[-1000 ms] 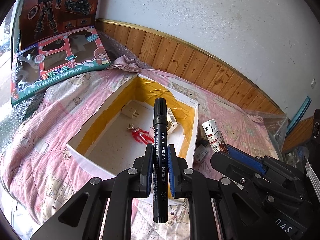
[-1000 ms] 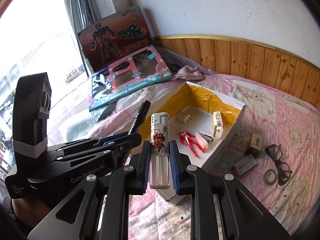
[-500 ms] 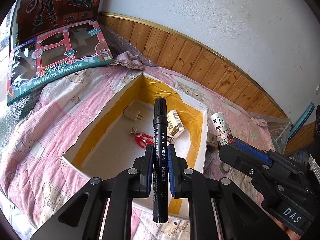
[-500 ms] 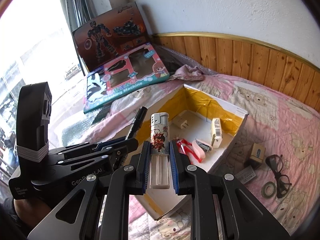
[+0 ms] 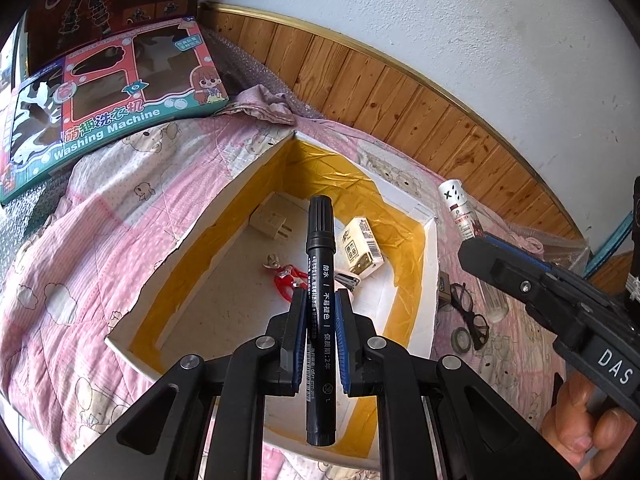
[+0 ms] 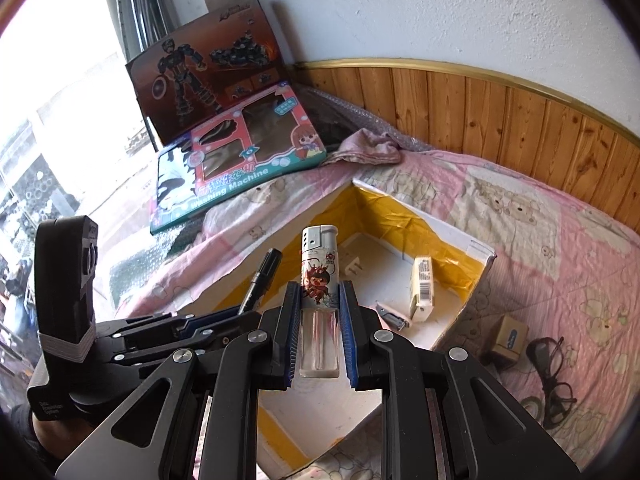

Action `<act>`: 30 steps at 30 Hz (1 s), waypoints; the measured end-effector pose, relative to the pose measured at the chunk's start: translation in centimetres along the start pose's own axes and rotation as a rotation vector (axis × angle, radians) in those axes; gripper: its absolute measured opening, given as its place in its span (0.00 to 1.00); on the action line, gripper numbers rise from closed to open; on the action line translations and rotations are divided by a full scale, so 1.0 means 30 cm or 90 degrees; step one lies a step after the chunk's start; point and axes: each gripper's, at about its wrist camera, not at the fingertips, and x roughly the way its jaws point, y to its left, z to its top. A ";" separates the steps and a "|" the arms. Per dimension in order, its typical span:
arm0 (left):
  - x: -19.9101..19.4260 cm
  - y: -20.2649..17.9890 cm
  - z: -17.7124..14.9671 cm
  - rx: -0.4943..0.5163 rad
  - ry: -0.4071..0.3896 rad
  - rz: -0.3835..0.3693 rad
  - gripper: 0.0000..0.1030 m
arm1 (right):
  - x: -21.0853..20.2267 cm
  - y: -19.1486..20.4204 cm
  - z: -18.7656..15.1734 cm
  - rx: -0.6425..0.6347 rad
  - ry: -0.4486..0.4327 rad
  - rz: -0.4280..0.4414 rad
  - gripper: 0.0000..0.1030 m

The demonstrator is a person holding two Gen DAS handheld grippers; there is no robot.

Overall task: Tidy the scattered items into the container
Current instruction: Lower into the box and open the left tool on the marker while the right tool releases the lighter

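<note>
My left gripper [image 5: 320,304] is shut on a black marker [image 5: 320,264] that stands upright above the open white box [image 5: 430,264] with yellow-taped walls. My right gripper [image 6: 319,300] is shut on a lighter [image 6: 319,276] with a cartoon print, over the box's [image 6: 476,276] near side. In the box lie a white plug adapter [image 5: 270,222], a red toy figure [image 5: 286,280], a small cream carton [image 5: 362,250] and a stapler [image 6: 392,316]. The lighter [image 5: 460,210] and the right gripper show at the right of the left wrist view.
On the pink quilt [image 5: 100,208] right of the box lie black glasses [image 6: 554,380], a roll of tape [image 5: 462,338] and a small brown box [image 6: 506,338]. Two toy boxes [image 5: 108,96] lean at the far left by the window. Wooden panelling [image 6: 500,120] backs the bed.
Both grippers have moved forward and over the box with their items still held; the box interior now fills more of each view.
</note>
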 end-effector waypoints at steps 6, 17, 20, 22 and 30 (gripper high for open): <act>0.053 -0.007 -0.013 0.006 0.024 0.001 0.14 | 0.074 -0.028 0.053 -0.009 0.024 0.005 0.19; 0.126 -0.013 -0.038 0.019 0.059 0.006 0.14 | 0.229 -0.097 0.114 -0.008 0.080 0.012 0.19; 0.136 -0.015 -0.044 0.023 0.064 0.007 0.14 | 0.270 -0.114 0.130 -0.008 0.093 0.012 0.19; 0.142 -0.016 -0.047 0.026 0.068 0.005 0.14 | 0.300 -0.124 0.140 -0.009 0.103 0.013 0.19; 0.177 -0.011 -0.065 0.022 0.103 -0.012 0.14 | 0.417 -0.153 0.163 -0.011 0.149 0.012 0.19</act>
